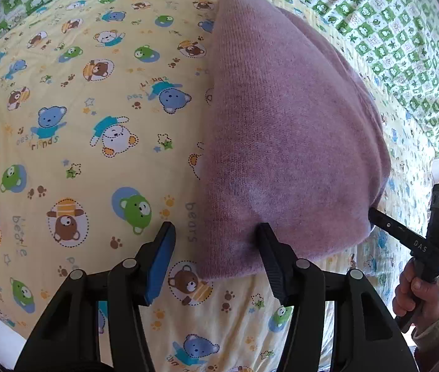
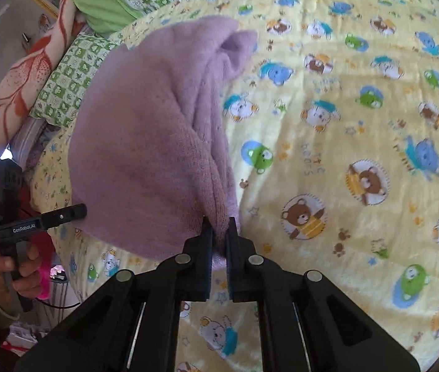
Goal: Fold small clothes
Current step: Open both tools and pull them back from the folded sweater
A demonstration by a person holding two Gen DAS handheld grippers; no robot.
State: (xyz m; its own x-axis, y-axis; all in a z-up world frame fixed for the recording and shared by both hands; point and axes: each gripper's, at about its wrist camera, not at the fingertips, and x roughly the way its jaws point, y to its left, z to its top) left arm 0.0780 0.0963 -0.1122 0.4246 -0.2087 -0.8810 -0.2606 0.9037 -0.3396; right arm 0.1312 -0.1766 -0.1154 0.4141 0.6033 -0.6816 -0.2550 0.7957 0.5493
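Left wrist view: left gripper (image 1: 216,232) has its jaws spread wide, nothing between them. The blue-padded finger sits over the bare yellow bear-print sheet (image 1: 73,161); the other finger's tip meets the near hem of the purple knit garment (image 1: 281,142), but can't tell whether it actually presses the fabric. The garment lies on the sheet as a folded, rounded wedge, narrowing toward the far end. Far side of the bed shows a green-and-white checked quilt (image 1: 389,40).

Same view, right edge: right gripper (image 1: 374,214) comes in from the side, its tip going under the garment's near right corner. The person's right hand (image 1: 417,294) wraps its handle.

Right wrist view: right gripper (image 2: 219,226) is closed tight on the garment's (image 2: 145,148) near edge, a bunched fold of knit pinched between the two pads. Fabric rises from the pinch into several long vertical creases, then spreads away across the sheet (image 2: 327,142) toward a small flap at the far end. Left gripper (image 2: 76,209) shows at the left, tip just beside the garment's left edge, left hand (image 2: 11,263) on the grip. Pillow in green check (image 2: 64,86) and a red-patterned blanket (image 2: 18,86) lie past the garment at upper left.
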